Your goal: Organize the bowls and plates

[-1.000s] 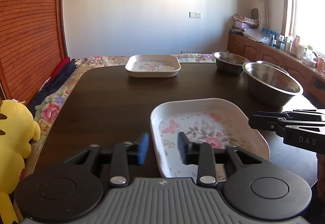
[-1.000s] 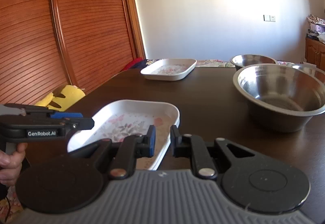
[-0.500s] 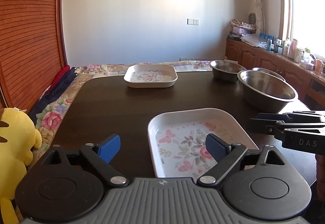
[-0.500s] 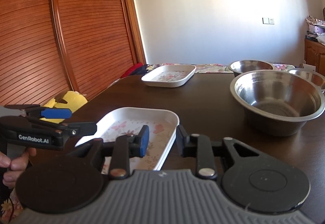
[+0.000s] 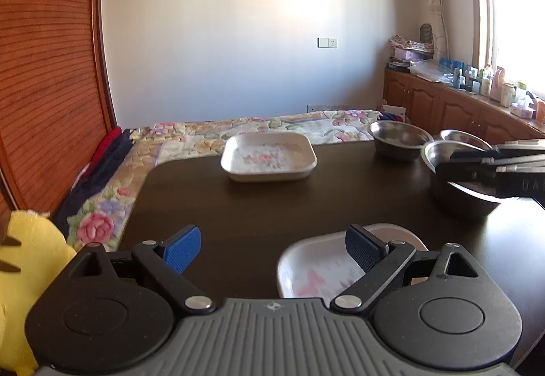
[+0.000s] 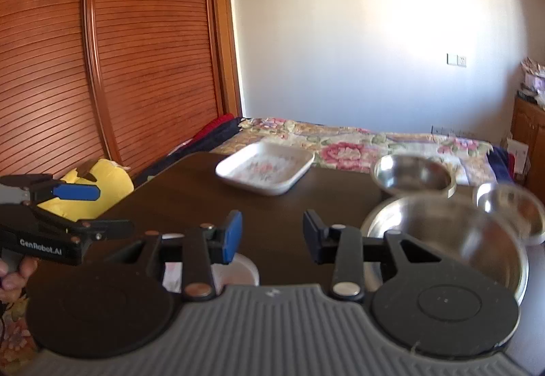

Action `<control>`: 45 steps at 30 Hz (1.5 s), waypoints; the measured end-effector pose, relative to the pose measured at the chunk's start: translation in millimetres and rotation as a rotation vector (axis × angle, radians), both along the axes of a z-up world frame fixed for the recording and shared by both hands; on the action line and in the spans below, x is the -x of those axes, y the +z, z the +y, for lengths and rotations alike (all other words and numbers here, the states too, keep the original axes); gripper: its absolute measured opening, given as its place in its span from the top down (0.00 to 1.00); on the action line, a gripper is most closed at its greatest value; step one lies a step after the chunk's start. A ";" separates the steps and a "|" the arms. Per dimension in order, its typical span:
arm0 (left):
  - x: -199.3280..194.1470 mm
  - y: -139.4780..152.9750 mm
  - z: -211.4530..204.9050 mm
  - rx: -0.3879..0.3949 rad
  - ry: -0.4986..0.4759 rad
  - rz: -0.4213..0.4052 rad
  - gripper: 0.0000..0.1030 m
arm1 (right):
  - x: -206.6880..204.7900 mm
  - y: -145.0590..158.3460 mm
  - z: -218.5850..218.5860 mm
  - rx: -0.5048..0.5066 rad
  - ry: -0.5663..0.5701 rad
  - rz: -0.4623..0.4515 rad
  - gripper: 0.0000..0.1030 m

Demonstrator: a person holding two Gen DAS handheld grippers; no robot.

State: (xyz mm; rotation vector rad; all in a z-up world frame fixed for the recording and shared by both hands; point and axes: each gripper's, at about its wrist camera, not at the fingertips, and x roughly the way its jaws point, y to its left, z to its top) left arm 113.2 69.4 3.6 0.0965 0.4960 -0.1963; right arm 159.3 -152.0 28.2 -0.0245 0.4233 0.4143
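Plates were set apart on the table (image 5: 259,205): the near plate (image 5: 316,267) lay just under the left gripper (image 5: 272,248), jaws spread wide and empty; the far plate (image 5: 269,156) lay straight ahead, long axis crosswise. The right gripper (image 6: 272,236), also parted and empty, was nearer the large bowl (image 6: 453,233).

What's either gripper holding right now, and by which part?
Nothing. The left gripper and the right gripper are both open with empty gaps; the near floral plate lies on the table, ungripped.
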 end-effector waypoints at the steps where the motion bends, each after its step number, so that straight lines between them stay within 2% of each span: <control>1: -6.4 2.7 1.8 -0.004 -0.008 0.001 0.09 | -6.3 5.5 0.3 0.004 0.007 -0.002 0.60; 5: -33.2 11.2 8.3 -0.022 -0.014 0.007 0.09 | -28.1 20.0 5.8 0.024 0.032 -0.005 0.55; 10: -68.1 16.4 14.7 -0.044 -0.015 0.020 0.09 | -62.0 25.9 18.0 0.061 0.058 0.017 0.55; 15: -102.2 20.7 22.2 -0.011 -0.035 0.055 0.09 | -98.4 21.5 26.1 0.040 0.064 0.090 0.55; 20: -136.5 23.2 24.9 0.000 -0.041 0.075 0.14 | -134.6 11.3 31.4 0.004 0.049 0.178 0.55; 24: -164.4 21.4 25.2 0.019 -0.052 0.099 0.17 | -156.2 2.0 37.7 0.029 0.025 0.207 0.55; 29: -193.0 8.9 24.5 0.007 -0.042 0.131 0.27 | -174.8 -14.6 41.7 0.037 0.005 0.261 0.56; 35: -217.7 -12.5 25.3 0.003 -0.035 0.169 0.38 | -190.3 -32.2 49.9 0.044 -0.011 0.326 0.64; 45: -245.5 -32.7 31.3 0.081 -0.007 0.213 0.42 | -209.2 -46.0 49.2 0.009 -0.077 0.377 0.71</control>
